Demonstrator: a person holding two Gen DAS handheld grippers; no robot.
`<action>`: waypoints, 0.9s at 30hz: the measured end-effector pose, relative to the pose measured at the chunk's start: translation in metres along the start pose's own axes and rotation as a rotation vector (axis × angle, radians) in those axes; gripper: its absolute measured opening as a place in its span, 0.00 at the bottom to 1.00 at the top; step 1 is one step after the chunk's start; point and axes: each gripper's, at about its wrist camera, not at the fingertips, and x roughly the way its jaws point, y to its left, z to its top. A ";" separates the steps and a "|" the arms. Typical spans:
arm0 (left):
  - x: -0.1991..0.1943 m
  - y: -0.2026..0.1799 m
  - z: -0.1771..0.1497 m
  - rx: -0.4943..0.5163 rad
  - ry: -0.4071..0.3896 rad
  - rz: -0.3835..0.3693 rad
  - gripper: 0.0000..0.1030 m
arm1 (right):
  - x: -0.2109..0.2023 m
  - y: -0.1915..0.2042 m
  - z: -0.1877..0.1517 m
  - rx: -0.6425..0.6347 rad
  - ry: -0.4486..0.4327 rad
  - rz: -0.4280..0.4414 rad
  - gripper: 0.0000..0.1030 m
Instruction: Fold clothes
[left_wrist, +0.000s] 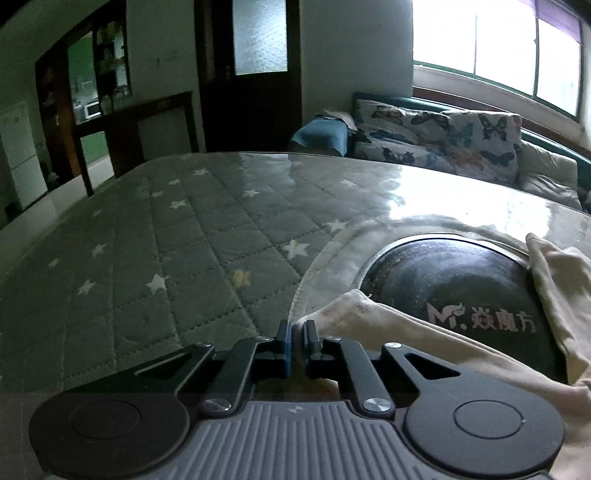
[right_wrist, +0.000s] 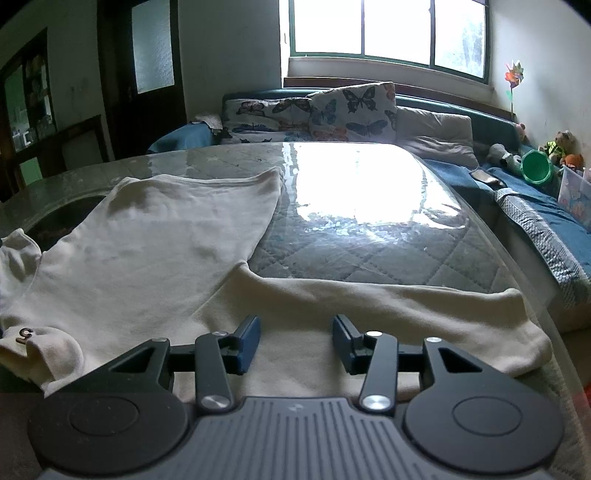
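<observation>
A cream-white sweatshirt of soft, thick cotton (right_wrist: 155, 236) lies spread across the counter (left_wrist: 155, 236), a big surface covered by a grey-green quilted cloth with white stars under a clear glossy sheet. Its body runs flat toward the far edge, one long sleeve stretches out sideways along the near edge, and a small dark mark sits on the cloth at the near left. Part of the garment drapes over a round black glass cooktop with pale lettering (left_wrist: 454, 288) set into the counter. The left gripper (left_wrist: 298, 345) has its blue-padded jaws drawn together almost to touching, right at a folded cream edge of the sweatshirt; whether any cloth is actually pinched between them I cannot make out. The right gripper (right_wrist: 295, 341) hangs just over the outstretched sleeve with its jaws about halfway apart, nothing caught between the pads, the cream cloth lying beneath the gap.
</observation>
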 end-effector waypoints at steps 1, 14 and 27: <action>0.000 0.000 0.000 0.004 0.002 -0.003 0.10 | -0.003 0.003 0.001 -0.009 -0.008 0.004 0.43; -0.036 -0.041 0.001 0.114 -0.077 -0.103 0.21 | -0.026 0.081 0.009 -0.258 -0.052 0.265 0.41; -0.070 -0.150 -0.026 0.360 -0.077 -0.507 0.21 | -0.026 0.102 -0.003 -0.284 -0.018 0.314 0.38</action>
